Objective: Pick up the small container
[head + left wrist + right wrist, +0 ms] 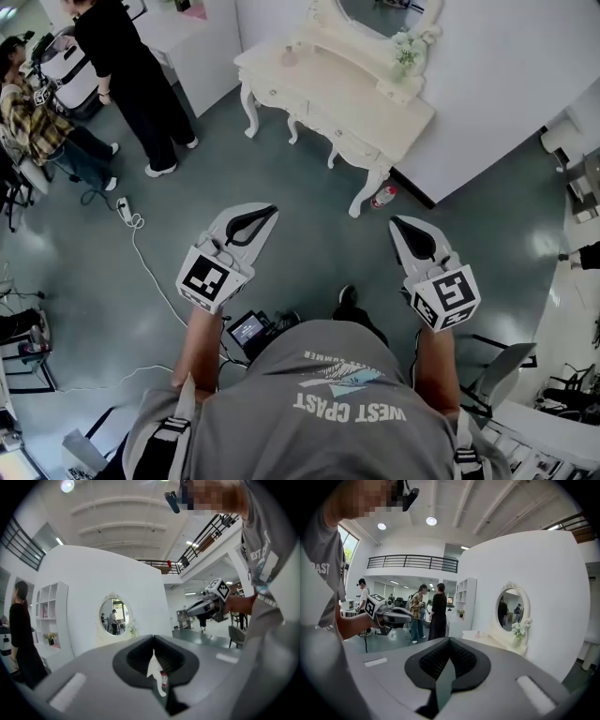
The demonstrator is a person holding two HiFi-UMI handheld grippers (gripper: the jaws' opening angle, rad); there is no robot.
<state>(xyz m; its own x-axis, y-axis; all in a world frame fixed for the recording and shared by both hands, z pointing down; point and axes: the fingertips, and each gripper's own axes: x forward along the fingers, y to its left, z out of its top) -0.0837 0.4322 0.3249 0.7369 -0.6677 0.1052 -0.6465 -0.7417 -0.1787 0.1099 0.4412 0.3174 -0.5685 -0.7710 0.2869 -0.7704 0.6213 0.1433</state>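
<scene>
The person stands on a grey-green floor [314, 202] with both arms held out ahead, well short of the cream bench [319, 94] at about 12 o'clock in the head view. The left hand-held gripper [271, 209] points toward 1 o'clock. Its jaws are pressed together with nothing held, and its own view shows only a thin slit between them, through which a little bottle [164, 680] with a red band appears. That bottle sits on the floor just beside the bench's front leg, at 1 o'clock from the person. The right hand-held gripper [395, 222] points toward 11 o'clock, and its jaws likewise stand together and empty, with just a dark sliver between them in its own view. The small container [289, 58] — pale pink, as far as can be told — stands on the bench top near its 10 o'clock end, well apart from both hand-held grippers. A bunch of white flowers [408, 49] stands on the bench toward 1 o'clock, beside the foot of an oval mirror [384, 14]. At 10 o'clock there are a standing person [127, 66] in black and a seated person [33, 117] in a checked shirt. A white cable [150, 272] trails over the floor at 9 o'clock of the left hand-held gripper.
</scene>
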